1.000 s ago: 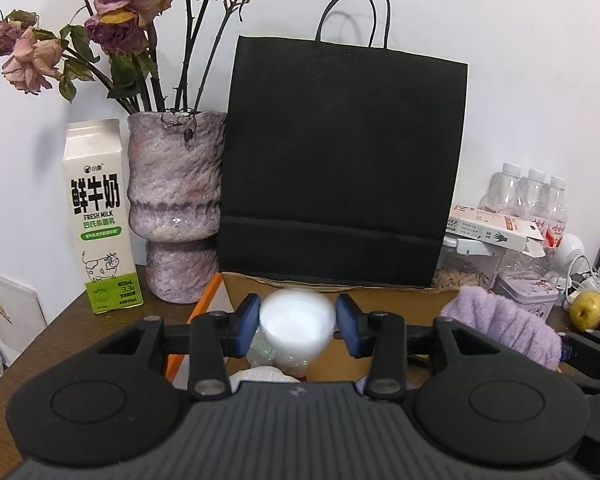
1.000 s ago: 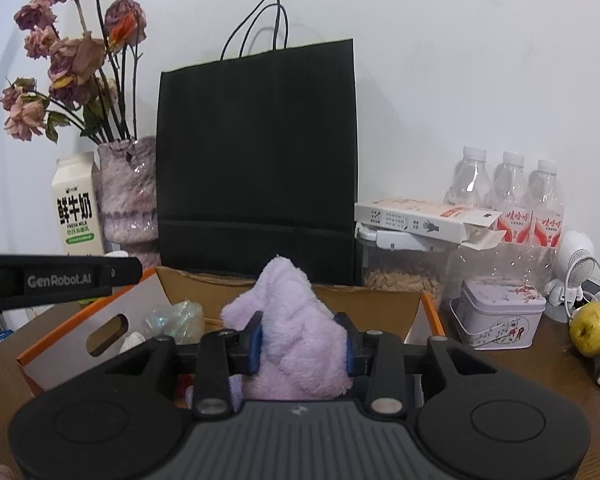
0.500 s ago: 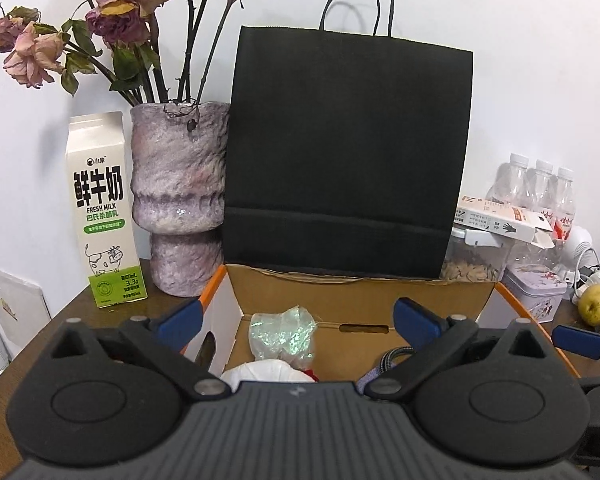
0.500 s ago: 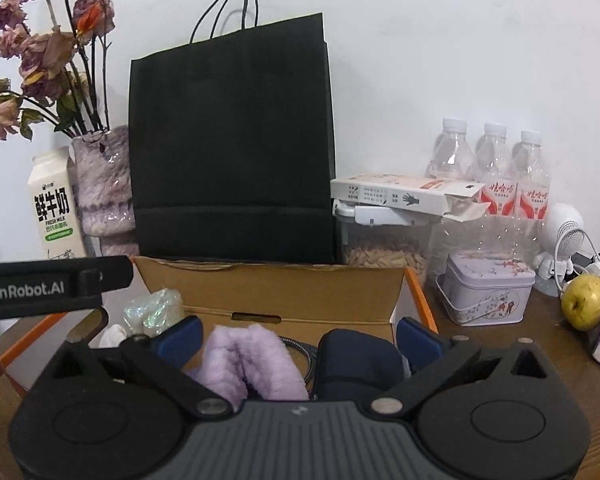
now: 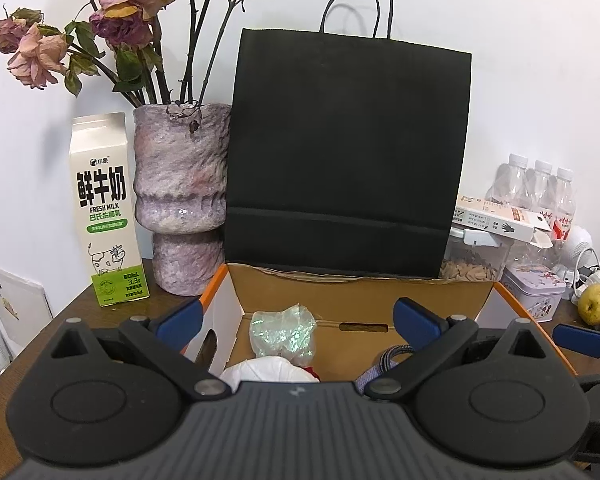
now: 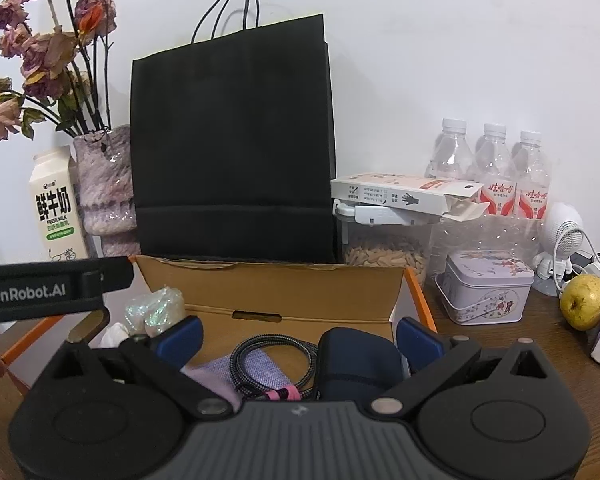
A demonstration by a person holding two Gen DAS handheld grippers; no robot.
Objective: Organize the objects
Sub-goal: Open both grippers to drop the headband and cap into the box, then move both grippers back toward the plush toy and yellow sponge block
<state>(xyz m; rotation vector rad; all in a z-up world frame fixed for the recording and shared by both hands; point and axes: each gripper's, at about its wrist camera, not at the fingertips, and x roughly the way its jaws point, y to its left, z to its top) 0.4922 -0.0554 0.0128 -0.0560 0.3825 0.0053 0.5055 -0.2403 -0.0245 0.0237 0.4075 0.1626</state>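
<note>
A: Where are the sorted things?

B: In the cardboard box (image 6: 284,280) at lower centre: a shiny wrapped bundle (image 5: 283,334) on its left side, a coiled cable (image 6: 274,364) and a dark pouch (image 6: 358,362) toward the right, likely gathered there to tidy the desk.

A: And the tools?

B: The left gripper (image 5: 298,320) and right gripper (image 6: 300,340) both hover over the box, tilted slightly down, jaws spread wide and holding nothing.

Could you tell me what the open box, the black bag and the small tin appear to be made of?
Box: corrugated cardboard, matte brown inside, judging by its ragged top edge and punched handle slot.
Bag: probably matte black paper, given the sharp fold crease and thin cord handles.
Tin: seemingly printed metal with a slight sheen, rounded corners and a rimmed lid; painted plastic cannot be ruled out.
</note>
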